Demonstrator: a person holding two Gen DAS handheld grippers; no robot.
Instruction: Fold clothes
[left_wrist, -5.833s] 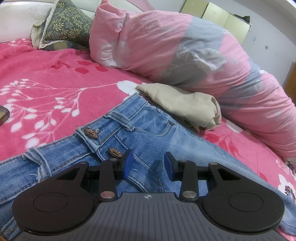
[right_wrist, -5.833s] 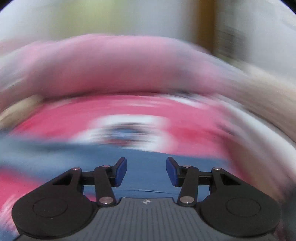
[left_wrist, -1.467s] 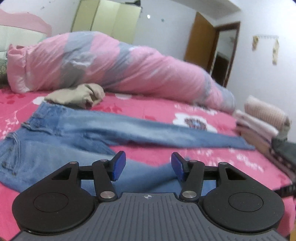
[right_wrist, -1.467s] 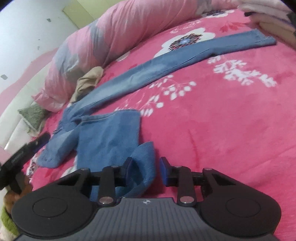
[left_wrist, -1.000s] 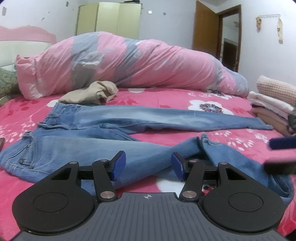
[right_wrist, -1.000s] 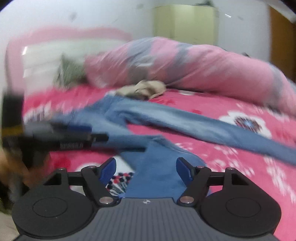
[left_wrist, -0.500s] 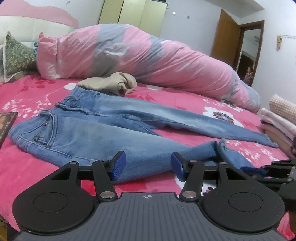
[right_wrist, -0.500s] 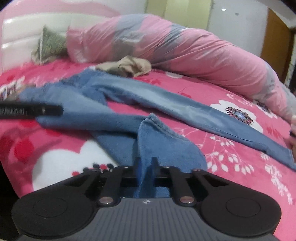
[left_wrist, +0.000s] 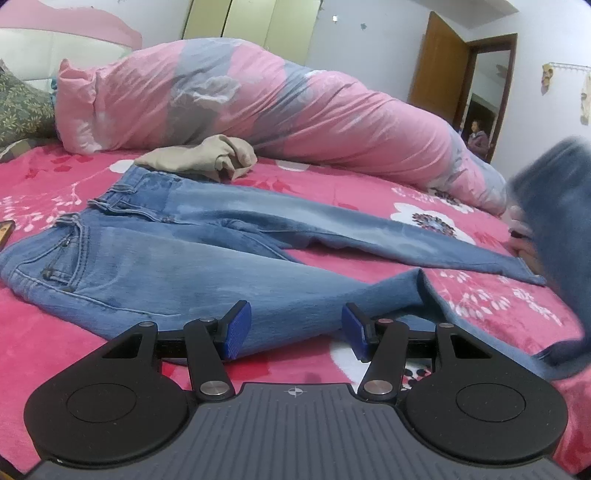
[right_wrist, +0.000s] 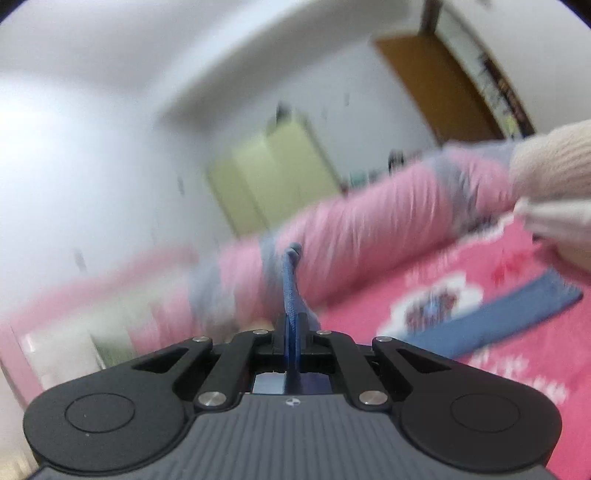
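Right claw (right_wrist: 294, 334) pinches one jeans (left_wrist: 155, 258) leg.

walls (left_wrist: 384, 48) pale white | wardrobe (left_wrist: 251, 26) yellow-green, back wall | wooden door (left_wrist: 439, 70) open at right | headboard (left_wrist: 55, 33) pink and white | bed sheet (left_wrist: 55, 177) pink floral
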